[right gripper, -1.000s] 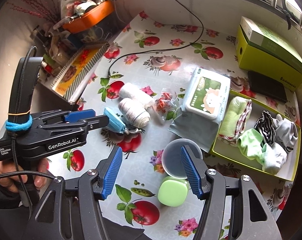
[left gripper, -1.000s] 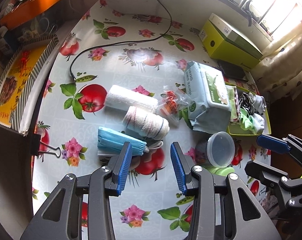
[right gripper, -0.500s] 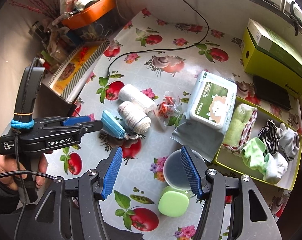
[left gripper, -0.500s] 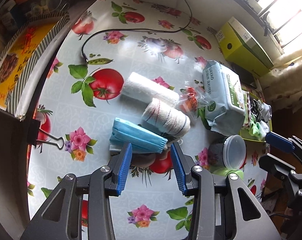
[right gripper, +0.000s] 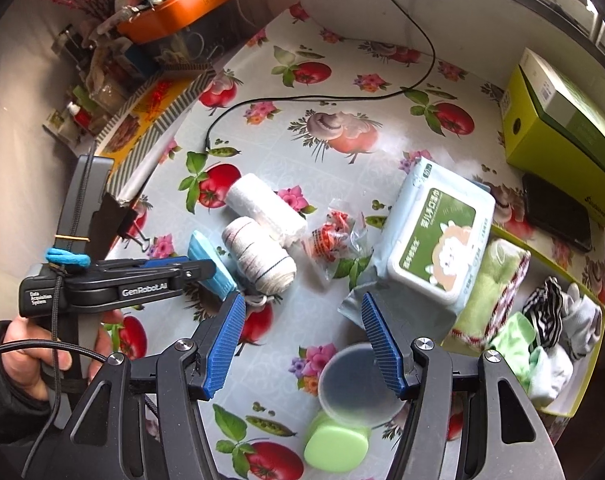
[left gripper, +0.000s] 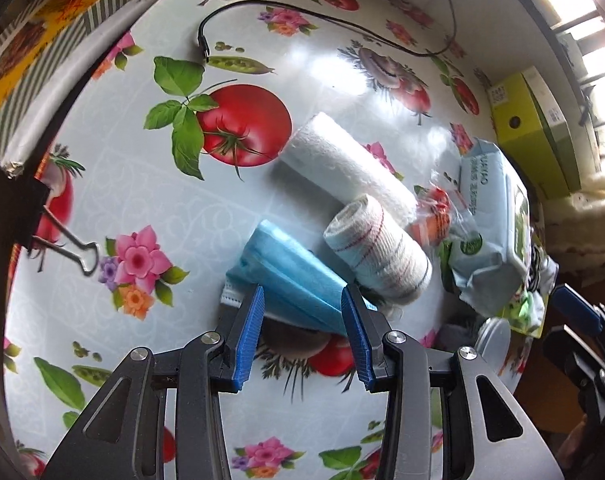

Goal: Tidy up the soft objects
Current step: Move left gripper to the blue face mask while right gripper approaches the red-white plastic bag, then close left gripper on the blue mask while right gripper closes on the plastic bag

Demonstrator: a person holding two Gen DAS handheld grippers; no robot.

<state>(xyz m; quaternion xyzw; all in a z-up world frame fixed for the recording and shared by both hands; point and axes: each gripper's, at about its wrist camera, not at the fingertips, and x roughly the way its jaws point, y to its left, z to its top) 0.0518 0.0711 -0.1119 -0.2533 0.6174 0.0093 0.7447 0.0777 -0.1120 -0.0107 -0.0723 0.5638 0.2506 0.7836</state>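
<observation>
Between the parted fingers of the left gripper (left gripper: pixel 302 300), the blue face masks (left gripper: pixel 286 276) are straddled but ungripped; the striped roll (left gripper: pixel 378 252), touching them, could be nudged away.

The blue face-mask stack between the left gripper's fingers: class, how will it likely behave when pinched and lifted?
The blue face-mask stack looks thin, pleated and layered, so it will probably flop and perhaps fan apart. It seems light. The left gripper straddles only one end, so the far end may droop.
</observation>
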